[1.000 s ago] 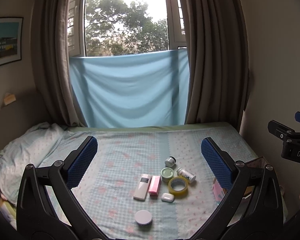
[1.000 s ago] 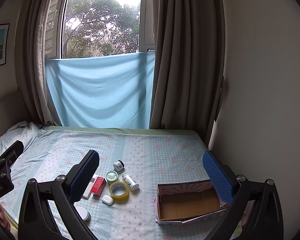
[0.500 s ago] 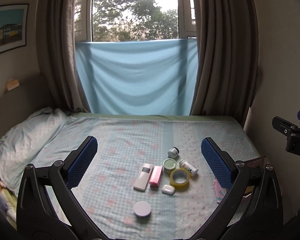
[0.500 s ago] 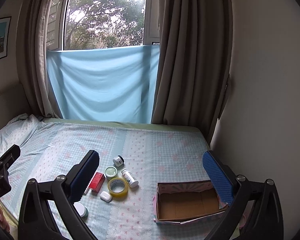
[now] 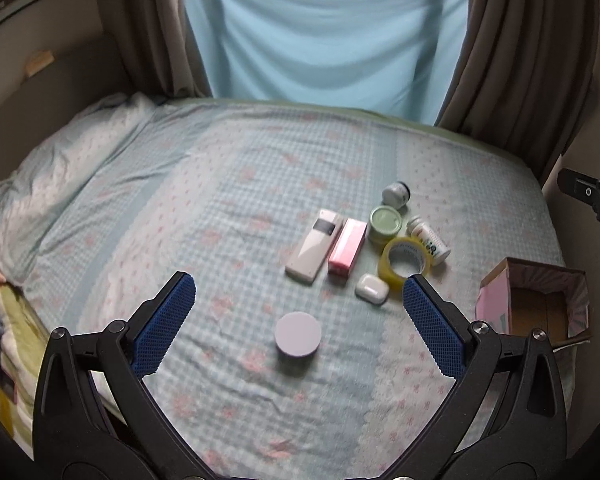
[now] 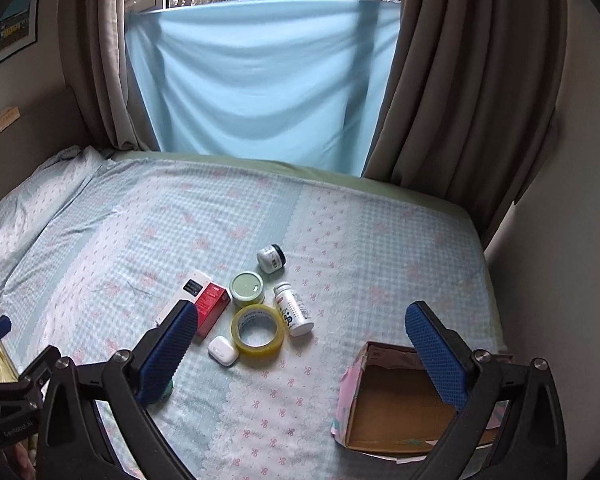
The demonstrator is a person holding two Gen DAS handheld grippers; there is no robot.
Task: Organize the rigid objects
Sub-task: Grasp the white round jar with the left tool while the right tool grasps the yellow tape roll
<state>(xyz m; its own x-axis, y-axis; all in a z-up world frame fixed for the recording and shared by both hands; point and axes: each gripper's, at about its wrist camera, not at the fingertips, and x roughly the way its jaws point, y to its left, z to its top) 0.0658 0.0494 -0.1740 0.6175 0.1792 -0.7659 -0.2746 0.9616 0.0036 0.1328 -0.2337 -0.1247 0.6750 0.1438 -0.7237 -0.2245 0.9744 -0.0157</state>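
Note:
Small objects lie on the bed: a white remote [image 5: 314, 246], a pink box [image 5: 347, 246], a green-lidded jar [image 5: 386, 224], a yellow tape roll [image 5: 405, 260], a white bottle on its side [image 5: 430, 240], a small dark-capped jar [image 5: 396, 193], a white earbud case [image 5: 372, 288] and a round lilac lid [image 5: 298, 335]. An open cardboard box [image 6: 400, 404] sits at the right. My left gripper [image 5: 298, 322] is open above the lilac lid. My right gripper [image 6: 300, 350] is open and empty, between the tape roll [image 6: 258, 330] and the box.
The bed has a checked blue sheet [image 5: 220, 200] and a pillow [image 5: 56, 184] at the left. Curtains [image 6: 460, 80] and a blue cloth [image 6: 260, 80] hang behind it. A wall [image 6: 580, 200] stands close on the right. Folded bedding [image 5: 4, 340] lies at the left edge.
Both grippers have tilted down and moved closer to the bed; the objects look larger. The lilac lid now lies between my left fingers. Both stay open.

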